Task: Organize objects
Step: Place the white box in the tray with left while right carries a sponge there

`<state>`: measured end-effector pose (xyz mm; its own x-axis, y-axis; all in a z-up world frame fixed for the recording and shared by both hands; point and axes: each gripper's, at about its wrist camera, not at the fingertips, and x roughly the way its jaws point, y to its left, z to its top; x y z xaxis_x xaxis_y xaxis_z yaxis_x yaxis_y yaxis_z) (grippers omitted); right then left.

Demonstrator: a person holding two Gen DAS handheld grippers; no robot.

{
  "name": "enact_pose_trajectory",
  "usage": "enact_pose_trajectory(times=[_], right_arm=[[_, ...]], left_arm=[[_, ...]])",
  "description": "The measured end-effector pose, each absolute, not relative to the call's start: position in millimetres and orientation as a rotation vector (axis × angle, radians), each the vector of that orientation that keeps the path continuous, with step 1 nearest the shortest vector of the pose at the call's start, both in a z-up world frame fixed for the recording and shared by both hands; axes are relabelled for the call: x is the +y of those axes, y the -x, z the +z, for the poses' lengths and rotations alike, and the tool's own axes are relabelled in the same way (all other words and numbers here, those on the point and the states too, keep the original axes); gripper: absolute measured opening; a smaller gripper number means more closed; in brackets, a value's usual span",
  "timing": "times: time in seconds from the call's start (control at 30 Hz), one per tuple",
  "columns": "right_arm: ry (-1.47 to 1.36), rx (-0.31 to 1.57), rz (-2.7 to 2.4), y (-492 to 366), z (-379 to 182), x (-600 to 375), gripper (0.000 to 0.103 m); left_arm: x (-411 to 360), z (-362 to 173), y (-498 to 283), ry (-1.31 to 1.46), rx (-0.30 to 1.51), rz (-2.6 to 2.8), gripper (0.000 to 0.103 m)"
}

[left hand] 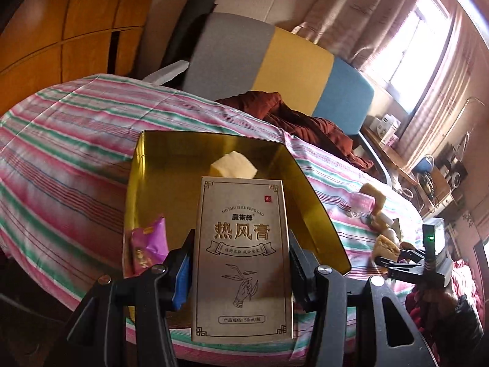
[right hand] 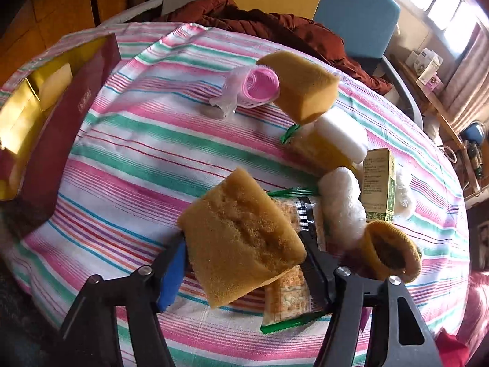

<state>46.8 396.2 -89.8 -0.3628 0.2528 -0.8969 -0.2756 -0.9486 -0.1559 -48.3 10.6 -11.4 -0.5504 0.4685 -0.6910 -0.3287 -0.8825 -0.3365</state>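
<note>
Between the left gripper's (left hand: 241, 263) fingers sat a tall grey-beige carton (left hand: 243, 257), printed with Chinese characters and a line drawing of a hand with a sprig; pads pressed on both long sides, carton upright, held over the near edge of the open gold-lined box (left hand: 152, 165). Inside the box: one pale yellow sponge block (left hand: 233, 168) toward the far side. One purple snack packet (left hand: 149, 244) lay at the box's near left corner; whether inside or on the rim, couldn't tell.

Right gripper (right hand: 244, 257) was clamped on a tan sponge (right hand: 241, 241), tilted, lifted just above a cracker packet (right hand: 287, 293). No earlier frame to compare.

Surface was a table under a pink, green and white striped cloth (right hand: 146, 140). From the right wrist view the box's outer wall was dark red and stood at the far left. Pile to the right of the held sponge: one more tan sponge (right hand: 305, 88), one pink hair roller (right hand: 259, 85), one yellow-and-white sponge (right hand: 333, 140), one white bubble-wrapped bundle (right hand: 345, 208), one green-trimmed small carton (right hand: 379, 180), one mustard knit item (right hand: 391, 250).

Room: a dark red garment (left hand: 305, 122) lay at the far edge of the table, a grey, yellow and blue panel (left hand: 275, 61) stood behind it, wooden cabinets (left hand: 61, 30) far left, and a curtained window (left hand: 412, 46) far right.
</note>
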Motion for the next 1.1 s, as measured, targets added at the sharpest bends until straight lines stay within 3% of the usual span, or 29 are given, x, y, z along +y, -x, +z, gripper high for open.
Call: enact_pose_trajectory(times=[0.5, 0.83, 0.93, 1.03, 1.1], right_arm=[[1.355, 0.126, 2.729, -22.6, -8.4, 313.0, 0.067], [1.459, 0.172, 2.943, 34.9, -9.9, 218.0, 0.067], [1.510, 0.186, 2.951, 48.9, -19.6, 198.1, 0.067], [1.559, 0.227, 2.958, 58.6, -31.8, 184.5, 0.071], [1.605, 0.285, 2.971, 64.8, -39.4, 174.8, 0.073]], left_arm=[[-4.8, 2.1, 92.6, 1.104, -0.219, 2.492, 0.053], [2.8, 1.8, 148.4, 1.105, -0.139, 2.570, 0.053], [1.0, -3.7, 158.2, 1.122, -0.123, 2.596, 0.058], [-4.1, -9.7, 166.0, 1.163, -0.127, 2.605, 0.077], [-11.1, -11.7, 164.6, 1.178, -0.169, 2.614, 0.078]])
